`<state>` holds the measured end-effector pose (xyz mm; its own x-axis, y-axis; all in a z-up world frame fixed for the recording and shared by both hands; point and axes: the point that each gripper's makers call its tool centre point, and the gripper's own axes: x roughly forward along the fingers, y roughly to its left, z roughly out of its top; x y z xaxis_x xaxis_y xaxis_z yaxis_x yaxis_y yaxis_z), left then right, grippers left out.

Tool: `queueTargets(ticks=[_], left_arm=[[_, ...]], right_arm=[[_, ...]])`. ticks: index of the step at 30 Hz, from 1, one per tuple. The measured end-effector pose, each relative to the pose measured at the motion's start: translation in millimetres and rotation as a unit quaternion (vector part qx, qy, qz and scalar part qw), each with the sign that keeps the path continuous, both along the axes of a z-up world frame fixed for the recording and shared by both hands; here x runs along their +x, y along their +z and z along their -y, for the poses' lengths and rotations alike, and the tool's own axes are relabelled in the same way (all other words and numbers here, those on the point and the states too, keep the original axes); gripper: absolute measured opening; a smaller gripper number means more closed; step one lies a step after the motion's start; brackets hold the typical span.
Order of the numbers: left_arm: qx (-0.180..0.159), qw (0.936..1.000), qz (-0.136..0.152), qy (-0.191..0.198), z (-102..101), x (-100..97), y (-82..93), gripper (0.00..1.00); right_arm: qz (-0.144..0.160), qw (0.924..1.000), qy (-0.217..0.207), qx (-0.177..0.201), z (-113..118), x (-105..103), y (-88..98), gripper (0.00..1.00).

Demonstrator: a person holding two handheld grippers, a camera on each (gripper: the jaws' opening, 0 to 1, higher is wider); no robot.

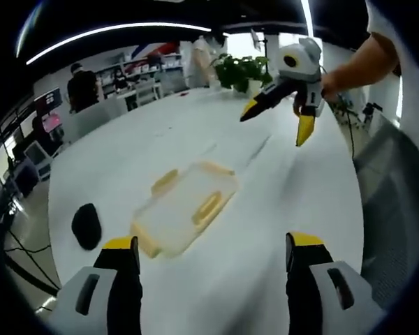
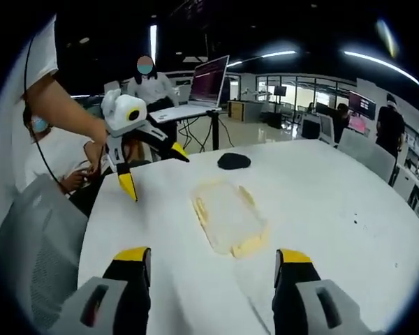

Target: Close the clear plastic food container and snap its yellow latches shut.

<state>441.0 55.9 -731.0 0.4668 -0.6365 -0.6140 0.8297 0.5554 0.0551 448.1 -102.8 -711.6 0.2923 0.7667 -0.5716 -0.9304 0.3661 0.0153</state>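
Two grippers hover above a white table [image 1: 279, 230] with nothing in either of them: the left gripper [image 1: 213, 255] has its yellow-tipped jaws spread wide apart, and so does the right gripper [image 2: 213, 262], which also shows in the left gripper view as the far one held up by a person's hand [image 1: 335, 84], jaws splayed. Between them, lying flat on the table and apart from both, sits the clear food container [image 1: 185, 209], its pale yellow latches [image 1: 208, 207] visible along the sides; in the right gripper view the container [image 2: 229, 216] lies just ahead of the jaws, long axis running away from the camera. The lid looks to be resting on top, though the plastic is too clear and blurred to say whether it is fully seated, and I cannot tell whether any latch is already down. A small black object [image 1: 86, 225] lies on the table near the container's left end, well clear of it. The step in hand seems to be the approach. To do it well, I would bring one gripper down to steady the container by pressing on the lid, then use a single jaw tip of the other to push each latch flat against the side, one at a time, pressing straight so the light box does not slide or tip.
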Motion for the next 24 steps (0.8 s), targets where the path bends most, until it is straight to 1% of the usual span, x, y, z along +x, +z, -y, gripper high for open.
queueTargets(ticks=[5, 7, 10, 11, 13, 19, 22, 24], left_arm=[[0.015, 0.9997, 0.0, -0.017, -3.5, 8.2, -4.2, 0.84], [0.02, 0.9995, 0.0, -0.023, -4.1, 10.7, -5.4, 0.84], [0.026, 0.9991, -0.004, -0.033, -4.6, 15.3, -9.2, 0.83], [0.028, 0.9988, -0.005, -0.039, -4.4, 16.1, -10.8, 0.83], [0.045, 0.9977, -0.008, -0.051, -7.9, 20.0, -16.9, 0.82], [0.059, 0.9958, -0.006, -0.071, -9.7, 33.5, -20.5, 0.82], [0.07, 0.9944, -0.005, -0.079, -12.0, 37.9, -23.7, 0.82], [0.084, 0.9925, -0.007, -0.089, -15.4, 40.1, -28.7, 0.81]], right_arm=[[0.0, 0.9999, 0.013, -0.006, -3.7, 8.4, -1.7, 0.72], [0.003, 0.9997, 0.02, -0.014, -4.4, 10.5, -4.3, 0.72], [0.001, 0.9996, 0.024, -0.015, -7.1, 14.2, -5.0, 0.71], [0.005, 0.9994, 0.029, -0.018, -8.6, 14.6, -5.0, 0.71], [0.007, 0.9989, 0.04, -0.023, -11.4, 16.5, -6.6, 0.71], [0.011, 0.9979, 0.052, -0.036, -13.8, 29.2, -10.4, 0.71], [0.013, 0.9973, 0.059, -0.043, -15.4, 34.7, -12.3, 0.71], [0.012, 0.9971, 0.06, -0.044, -16.8, 37.5, -12.4, 0.71]])
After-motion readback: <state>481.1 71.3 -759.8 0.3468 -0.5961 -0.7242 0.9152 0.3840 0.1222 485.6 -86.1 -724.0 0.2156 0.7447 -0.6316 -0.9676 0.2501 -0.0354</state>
